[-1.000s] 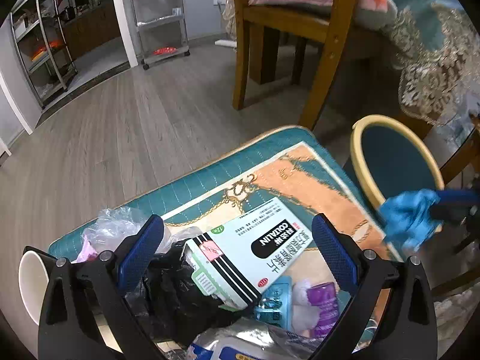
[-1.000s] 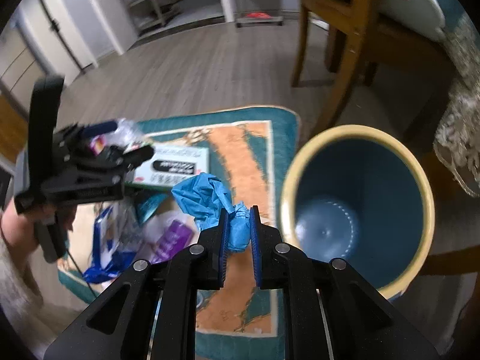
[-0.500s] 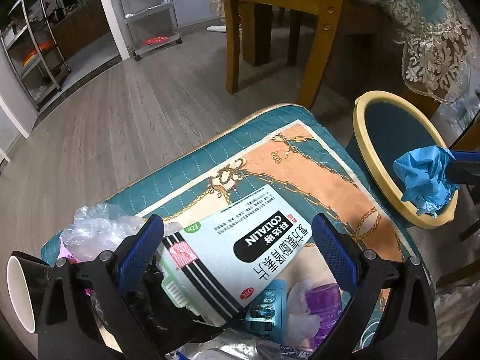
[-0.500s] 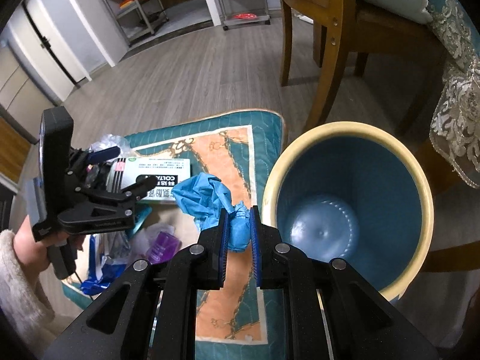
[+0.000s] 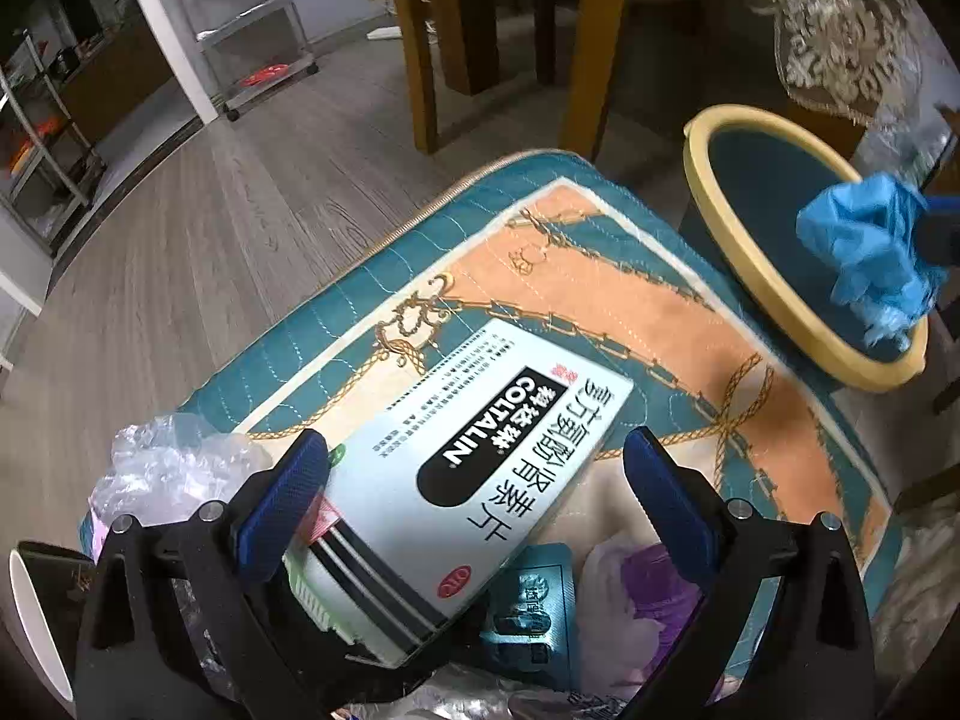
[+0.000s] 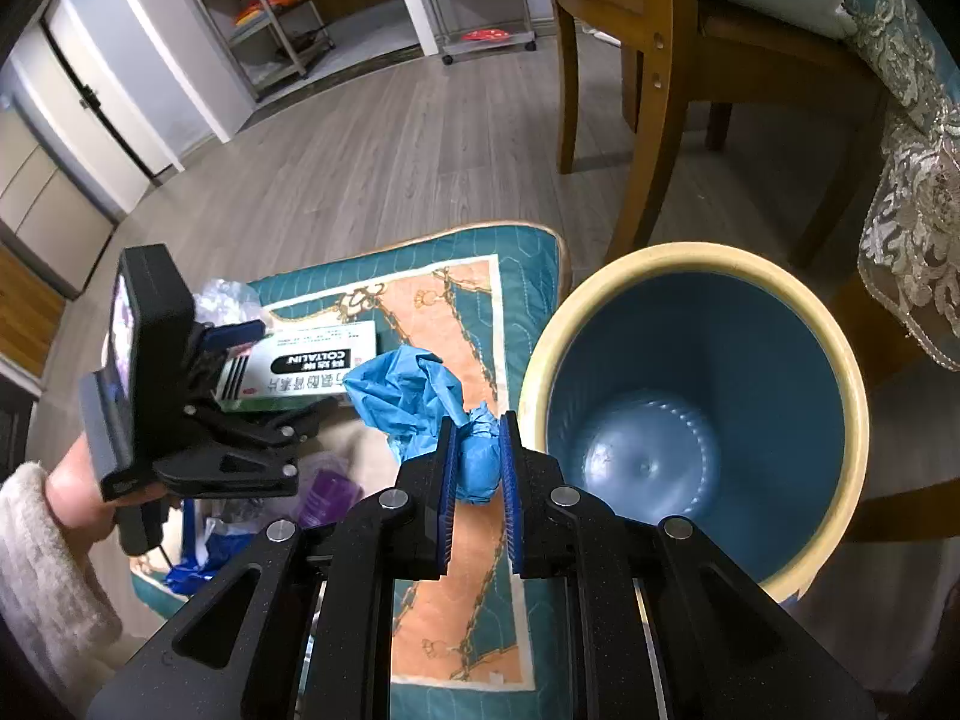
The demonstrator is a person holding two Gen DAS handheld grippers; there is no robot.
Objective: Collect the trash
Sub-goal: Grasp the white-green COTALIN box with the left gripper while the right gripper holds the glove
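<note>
Bin [image 6: 690, 258] floor bare, visible from right wrist view only.

Crumpled wad [image 6: 420, 396], bright blue; bin [image 6: 852, 420], deep blue inside with a pale cream-yellow rim; cushion [image 5: 372, 294], teal quilted border around an orange and cream panel printed with gold chains and tassels; box [image 5: 480, 468], white with black lettering, a black label band and black stripes at one end; pads [image 5: 282, 504] of the left tongs [image 5: 474, 498], dark blue on black arms; floor [image 5: 210, 228], grey wood-grain planks; chair [image 6: 648, 120], honey-brown wood; sleeve [image 6: 42, 576], cream fleece
</note>
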